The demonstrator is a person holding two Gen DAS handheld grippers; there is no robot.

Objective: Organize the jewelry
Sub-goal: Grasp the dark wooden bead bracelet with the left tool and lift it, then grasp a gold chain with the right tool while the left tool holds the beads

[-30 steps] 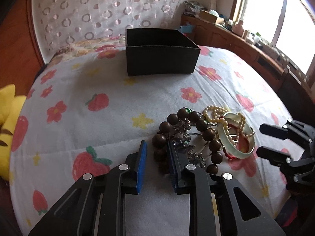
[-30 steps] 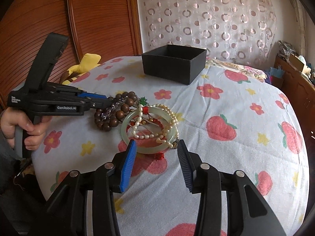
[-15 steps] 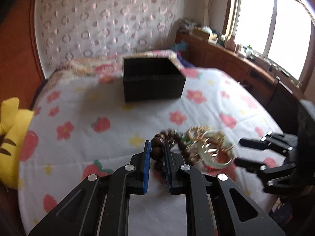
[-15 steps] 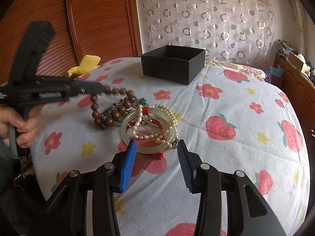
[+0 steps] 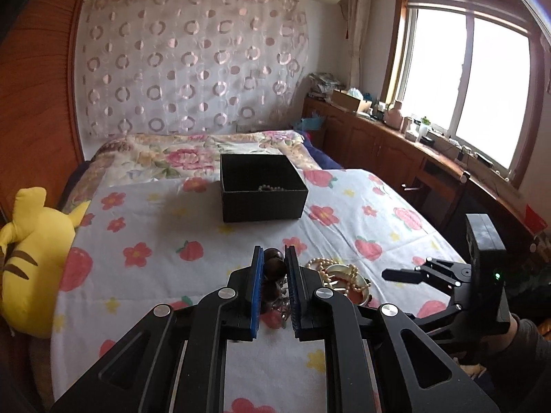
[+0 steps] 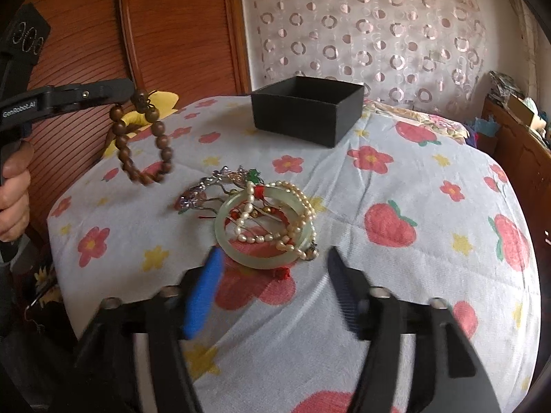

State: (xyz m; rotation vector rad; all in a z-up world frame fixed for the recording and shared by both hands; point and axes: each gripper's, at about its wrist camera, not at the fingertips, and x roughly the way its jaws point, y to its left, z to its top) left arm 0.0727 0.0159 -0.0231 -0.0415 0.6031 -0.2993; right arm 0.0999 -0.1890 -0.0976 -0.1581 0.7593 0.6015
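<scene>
My left gripper (image 5: 272, 258) is shut on a brown wooden bead bracelet (image 5: 274, 267) and holds it in the air; in the right wrist view the bracelet (image 6: 143, 144) hangs from the gripper (image 6: 132, 91) well above the bed, left of the pile. A jade bangle (image 6: 263, 230), a pearl string (image 6: 296, 213) and a silver purple-stone piece (image 6: 206, 192) lie together on the bedsheet (image 6: 378, 258). My right gripper (image 6: 272, 268) is open just short of the bangle. The black open box (image 5: 261, 186) stands further back with pearls (image 5: 270, 187) inside.
A yellow plush toy (image 5: 31, 258) lies at the bed's left edge. A wooden headboard (image 6: 86, 34) is on the left. A wooden cabinet (image 5: 396, 144) with clutter runs along the window side. The floral quilt (image 5: 172, 155) is folded behind the box.
My left gripper closed on the bead bracelet and lifted it off the pile, up and away to the left. My right gripper opened wider and stayed near the bangle.
</scene>
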